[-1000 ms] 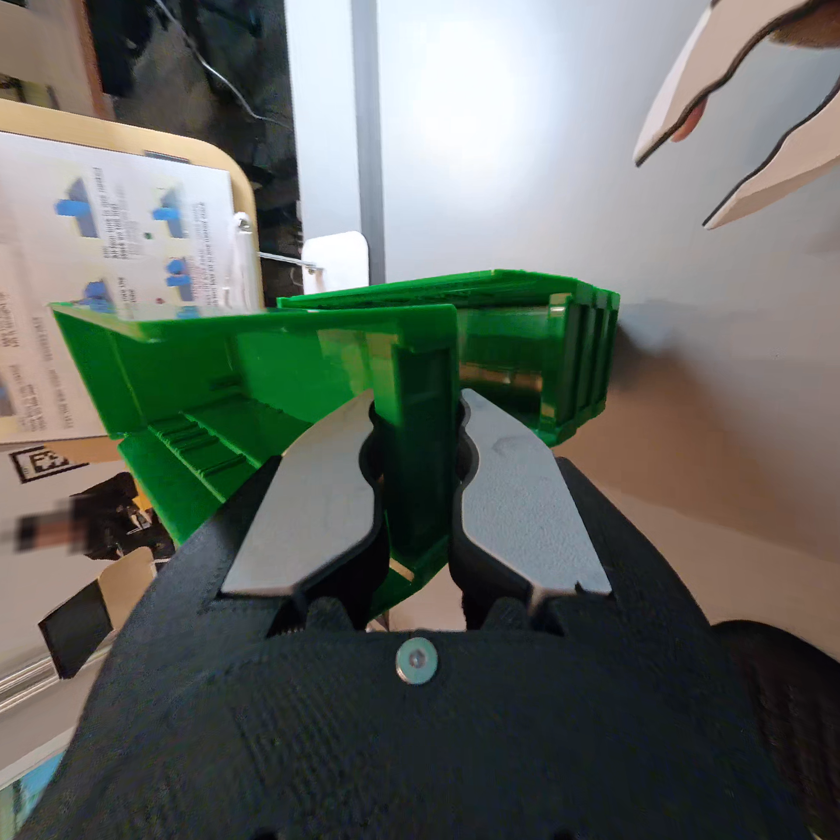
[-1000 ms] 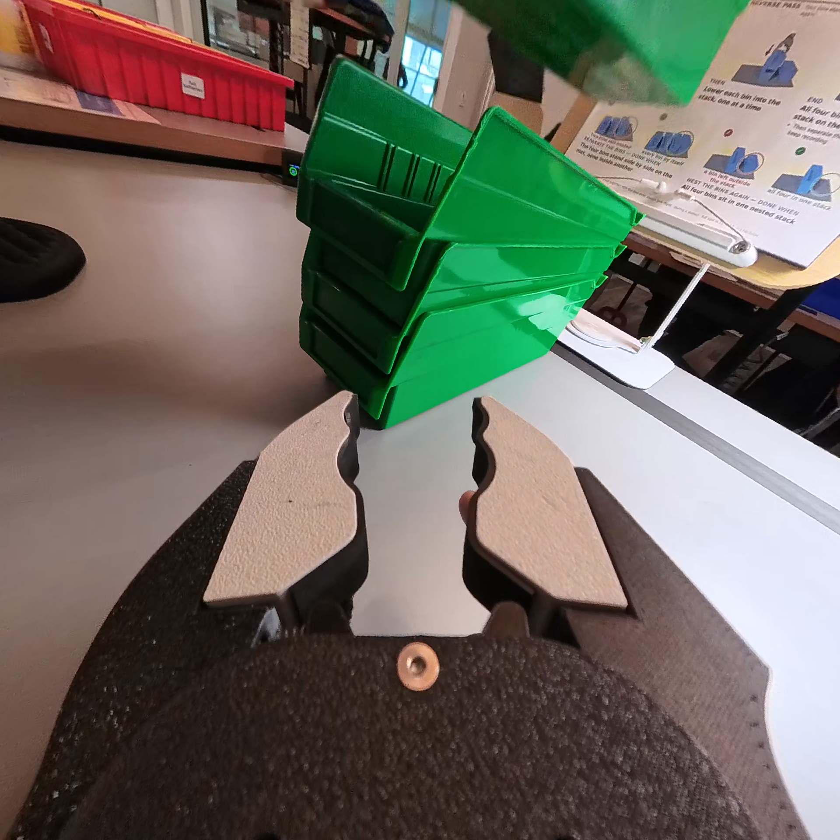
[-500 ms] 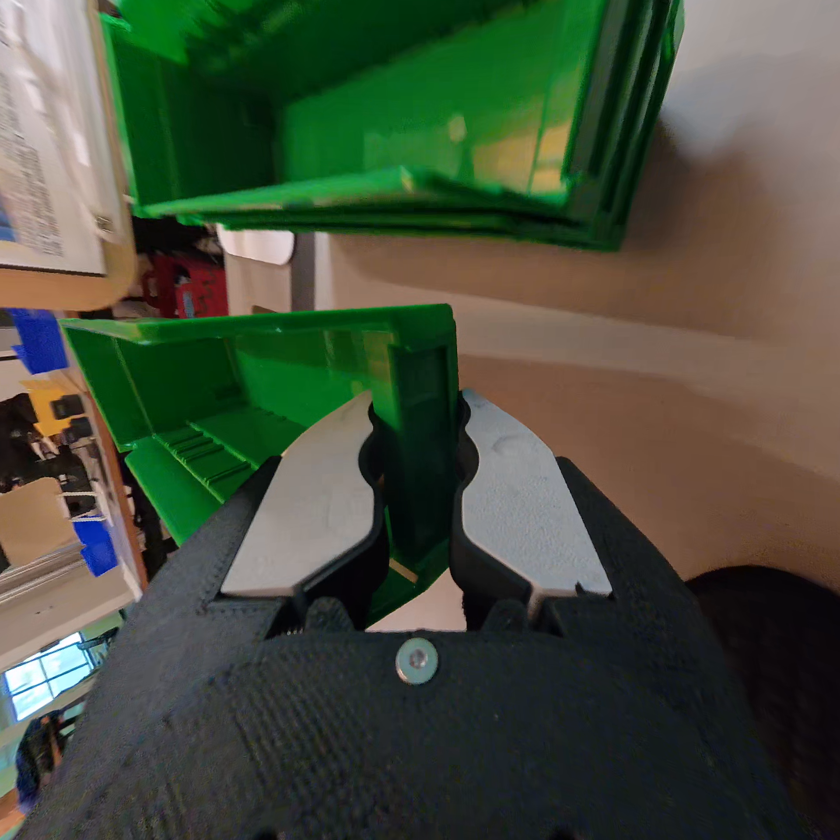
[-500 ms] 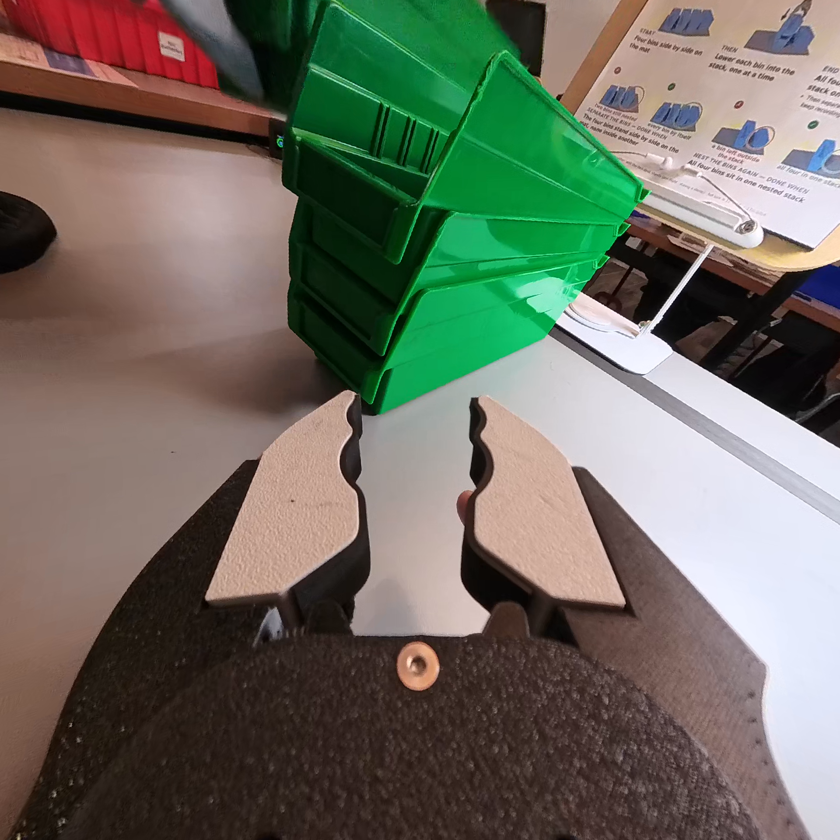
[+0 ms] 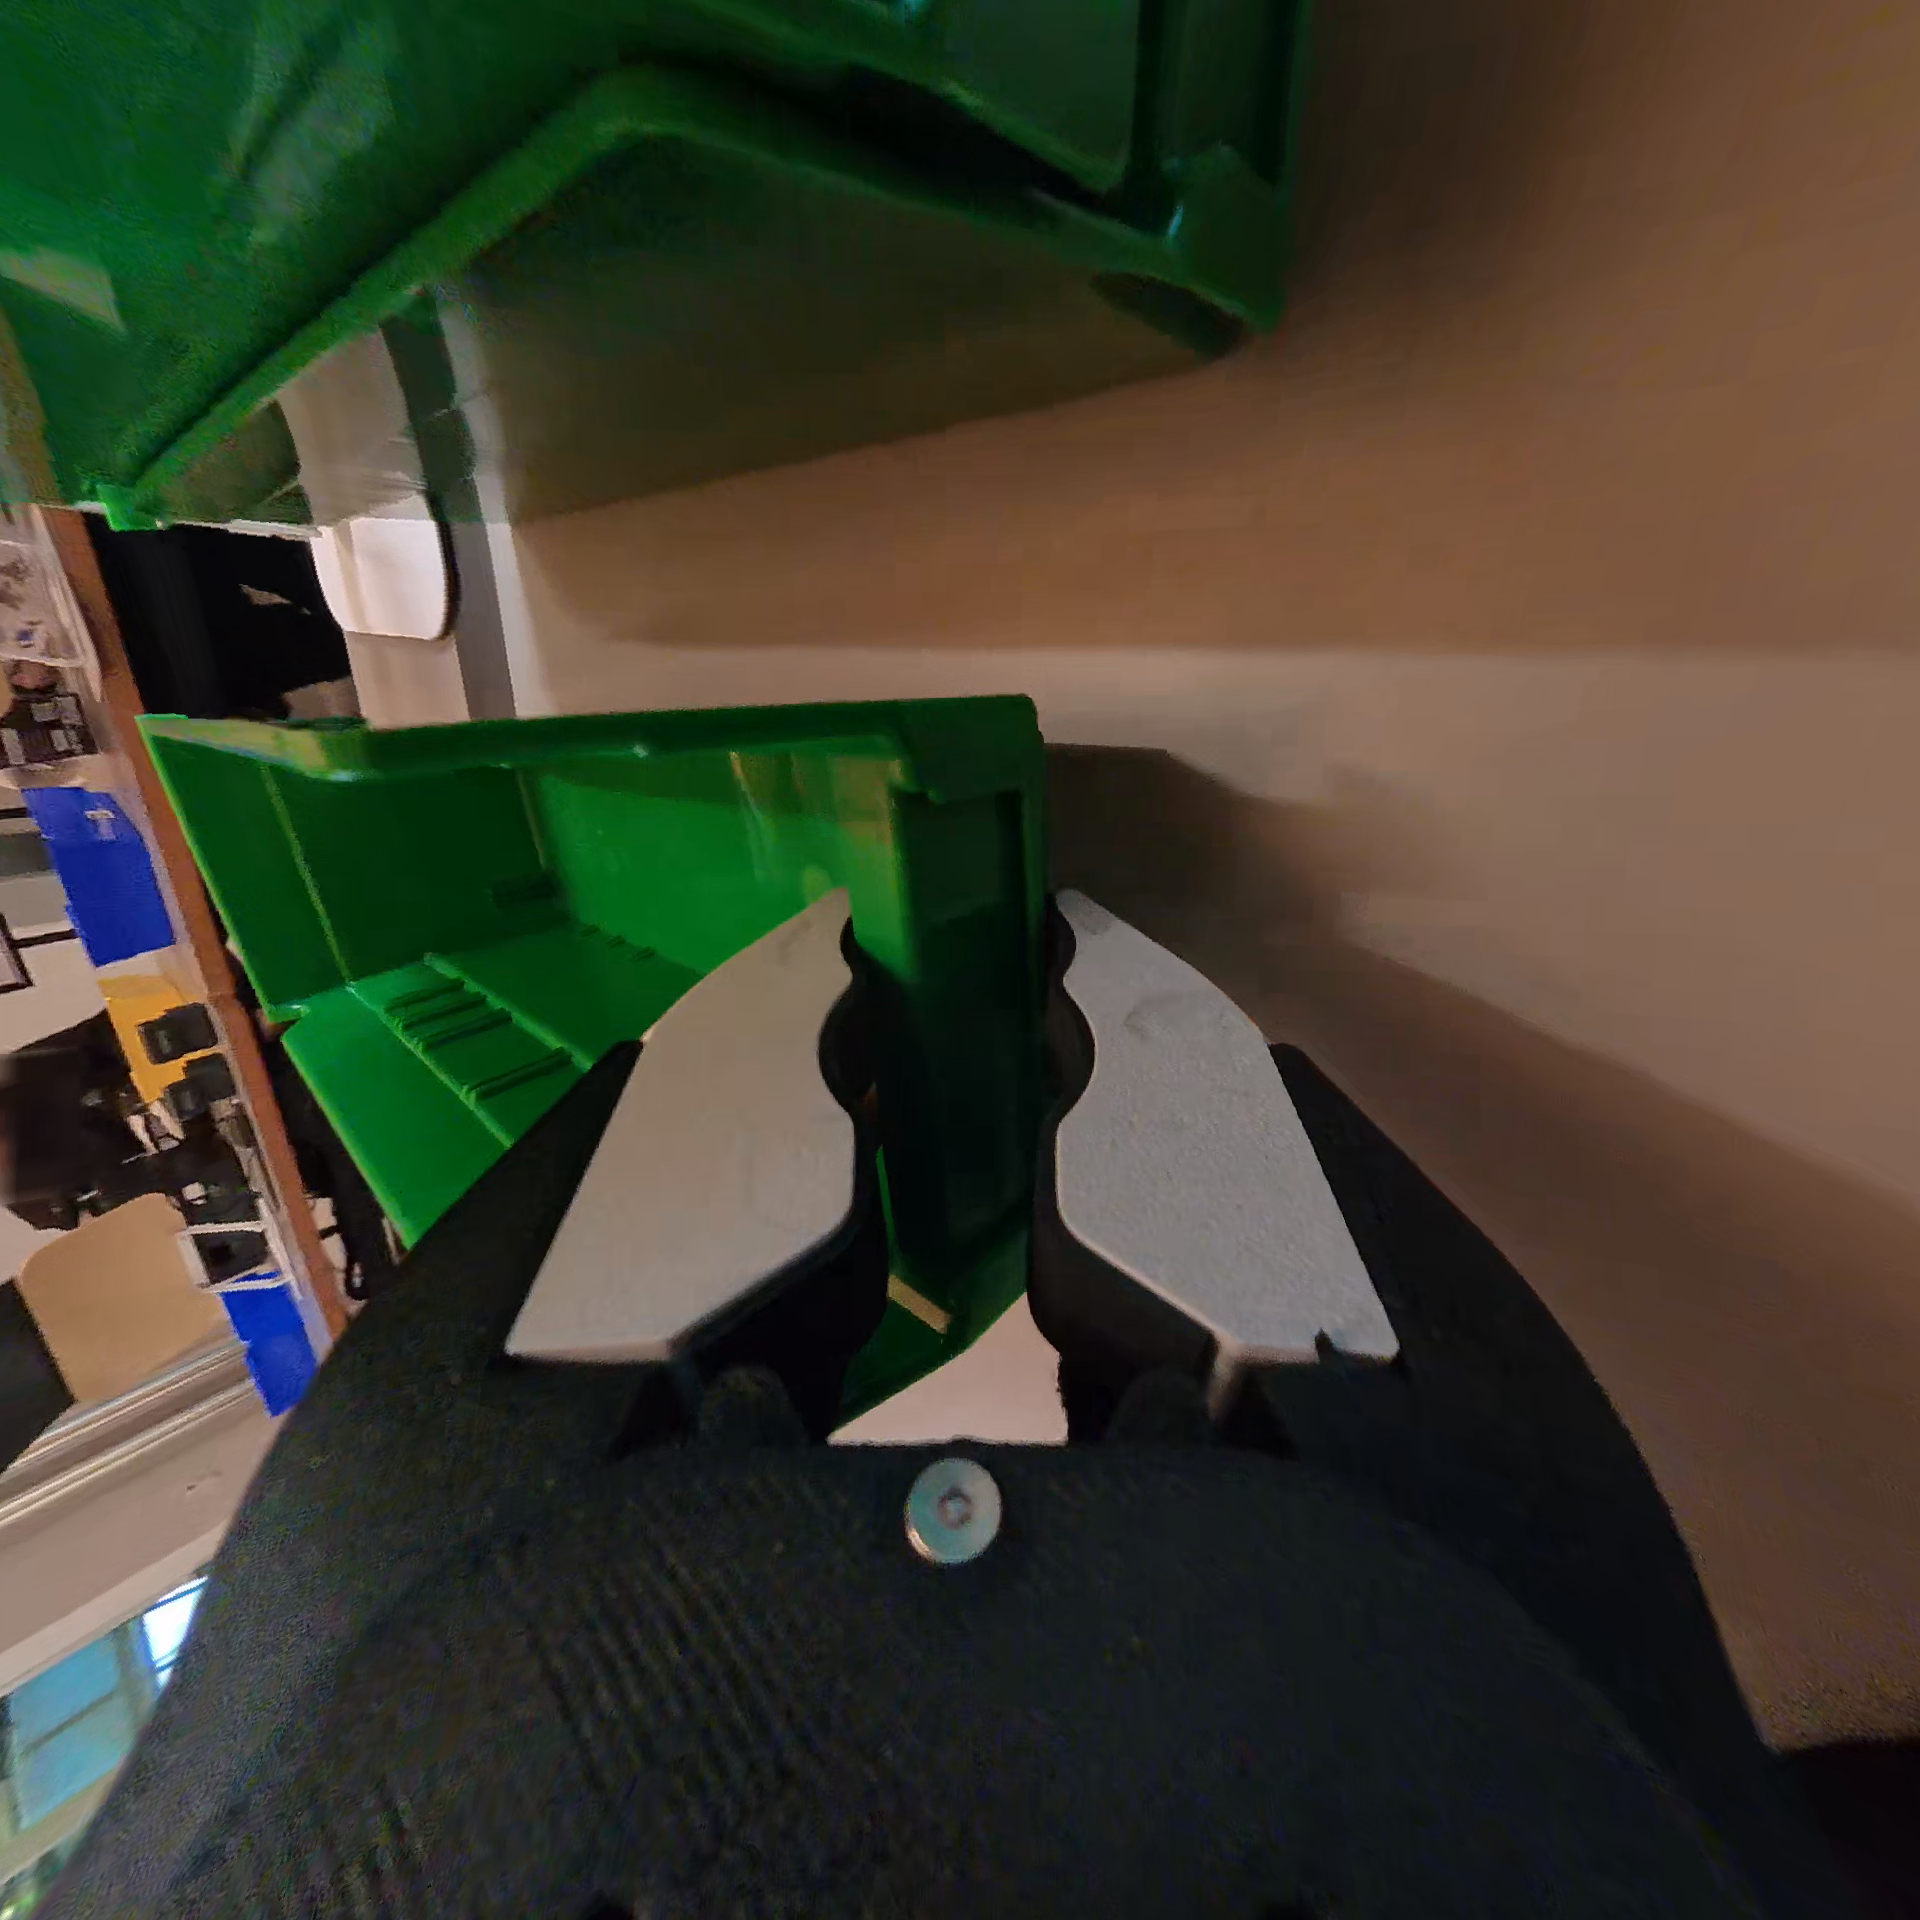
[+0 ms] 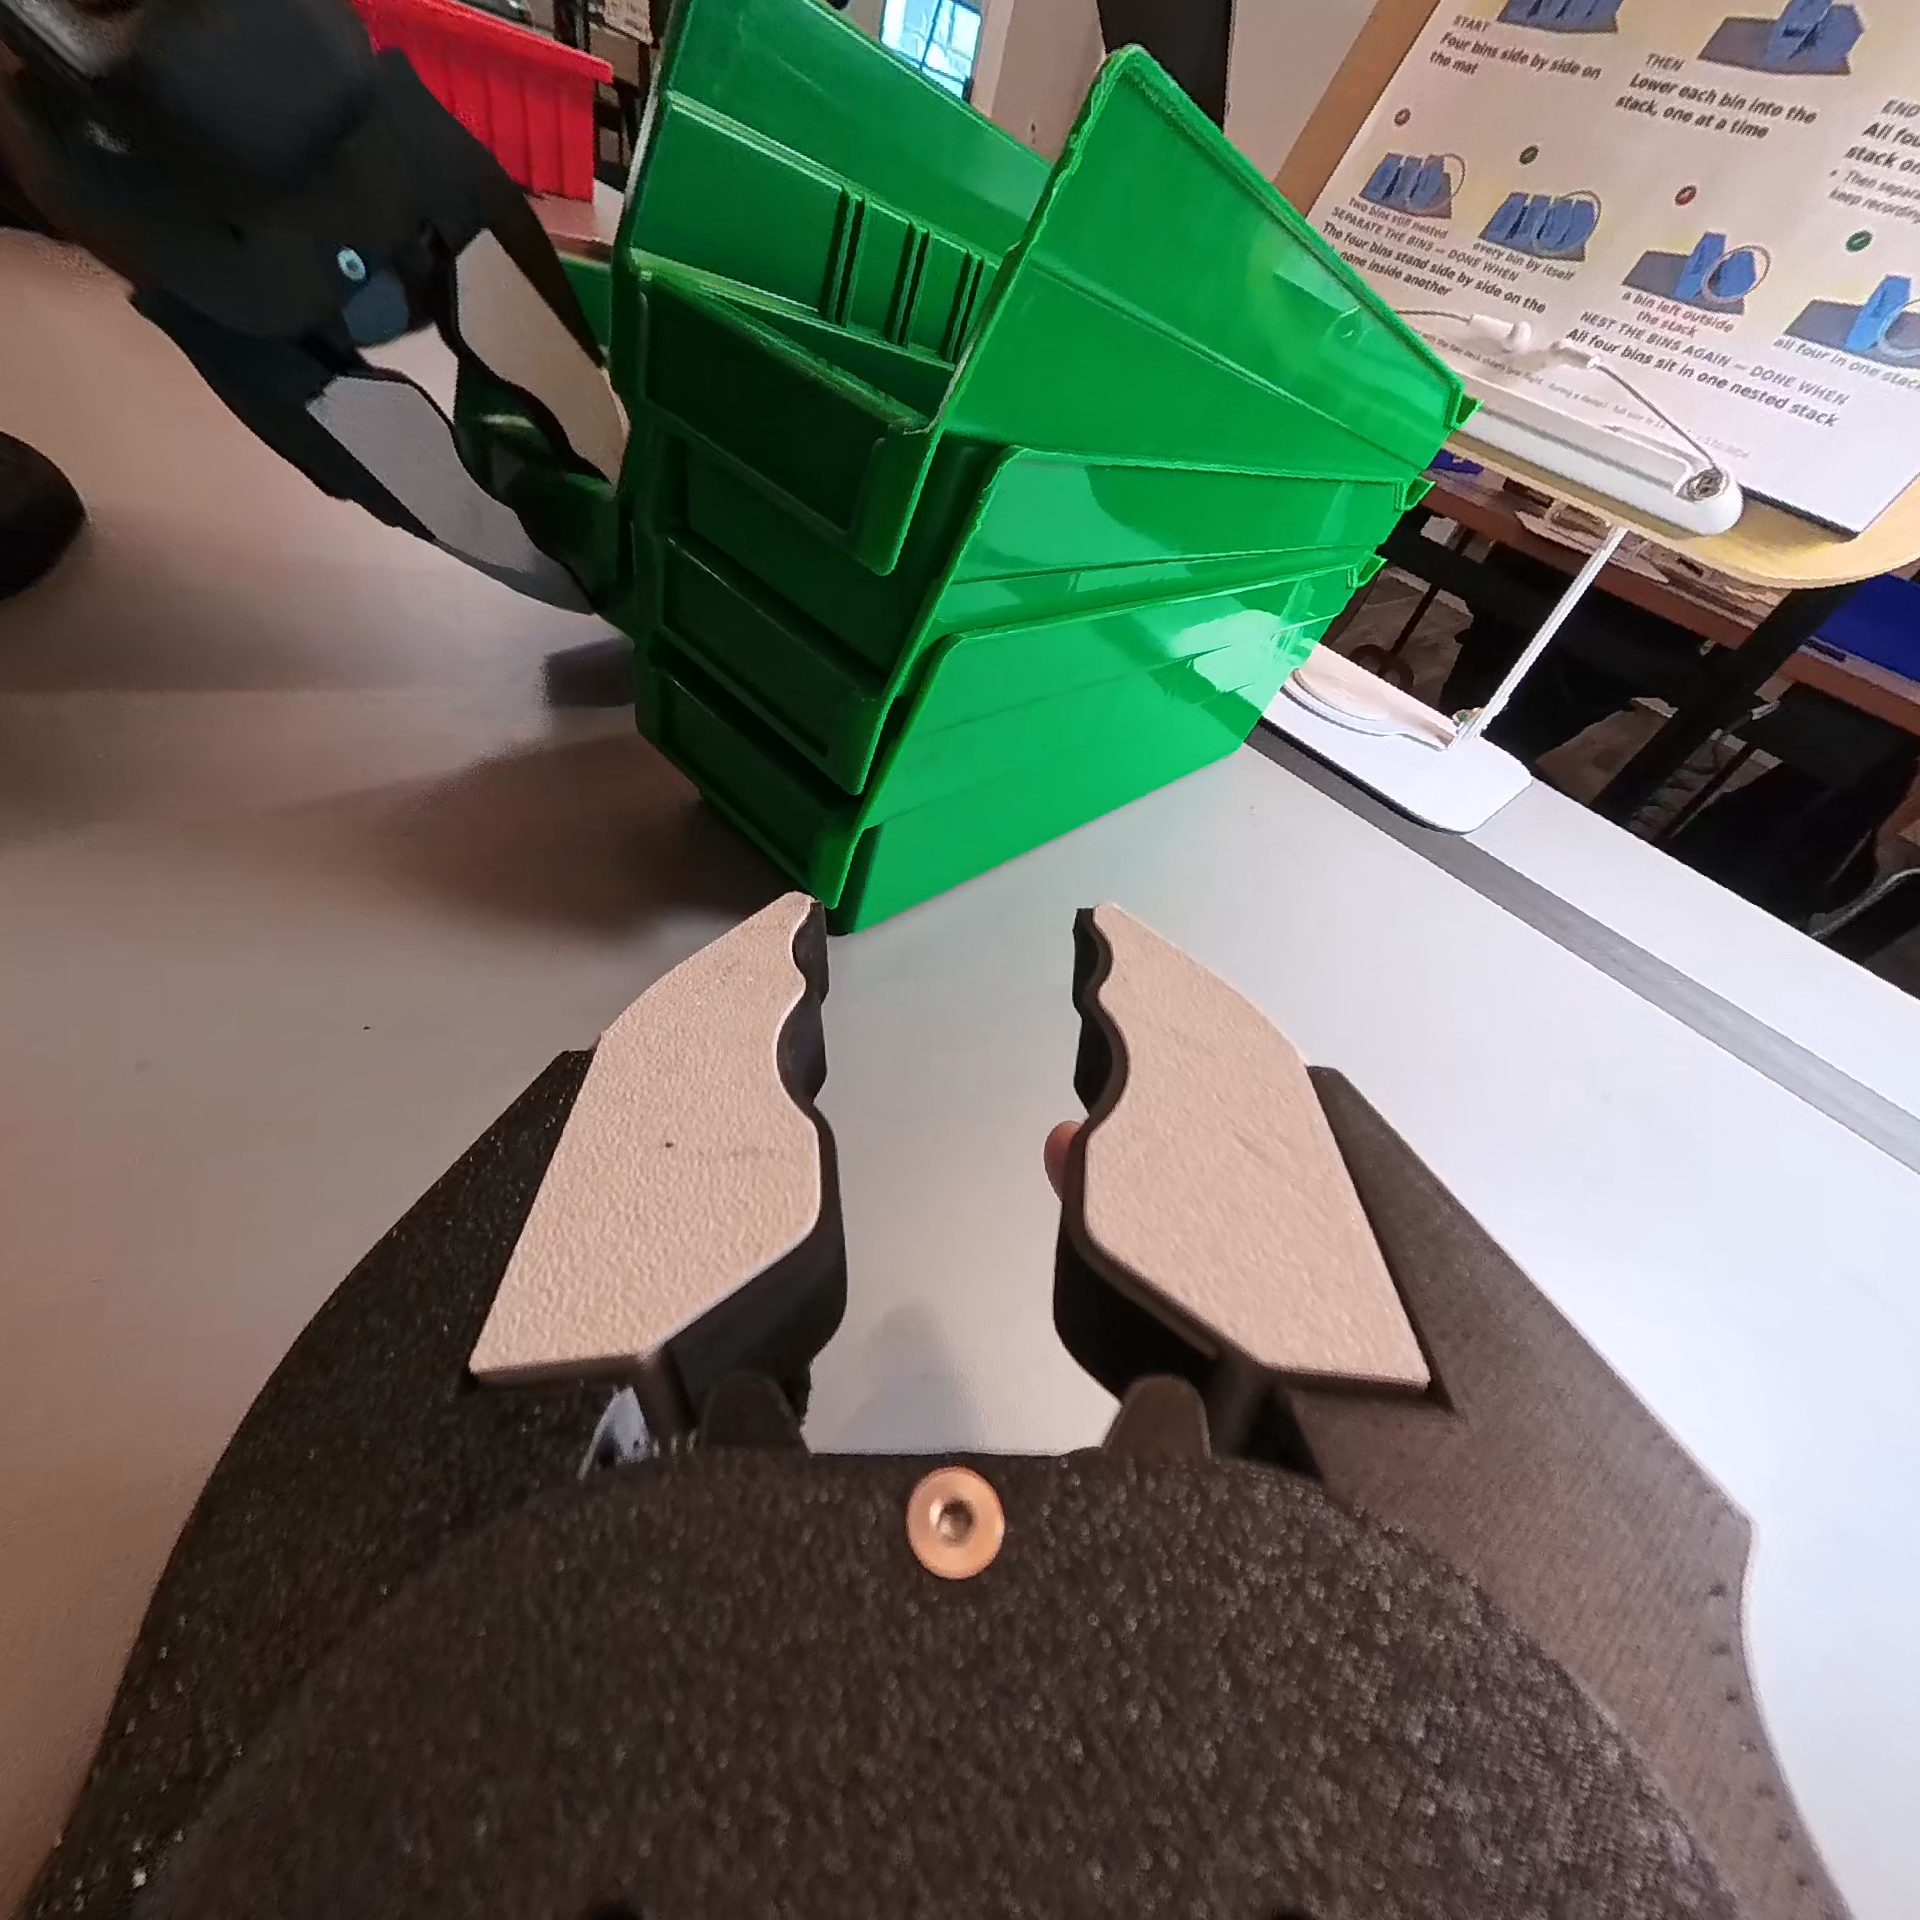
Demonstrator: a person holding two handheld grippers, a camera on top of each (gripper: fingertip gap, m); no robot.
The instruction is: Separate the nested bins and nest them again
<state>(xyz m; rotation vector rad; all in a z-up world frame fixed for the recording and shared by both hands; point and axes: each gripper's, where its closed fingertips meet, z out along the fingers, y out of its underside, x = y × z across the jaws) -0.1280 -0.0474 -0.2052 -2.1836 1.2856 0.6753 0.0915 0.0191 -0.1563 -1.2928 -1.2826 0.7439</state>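
**One bin off, three still nested**

The left gripper [image 5: 951, 1049] is clamped on the end wall of a green bin [image 5: 582, 935], seemingly being set down beside the stack [image 6: 997, 540]. The right gripper [image 6: 951, 966] waits empty, jaws apart. Three bins remain nested on the table [image 6: 1403, 1091]; re-nesting comes later.

Pale grey worktop [image 6: 1351, 1039]; white lamp base [image 6: 1434, 769] at far edge; instruction board [image 6: 1683, 239] behind; red crate [image 6: 499, 114] far left.

Glossy green bins [image 6: 1039, 582], a red bin [image 6: 499, 114] behind, grey table [image 6: 312, 935]
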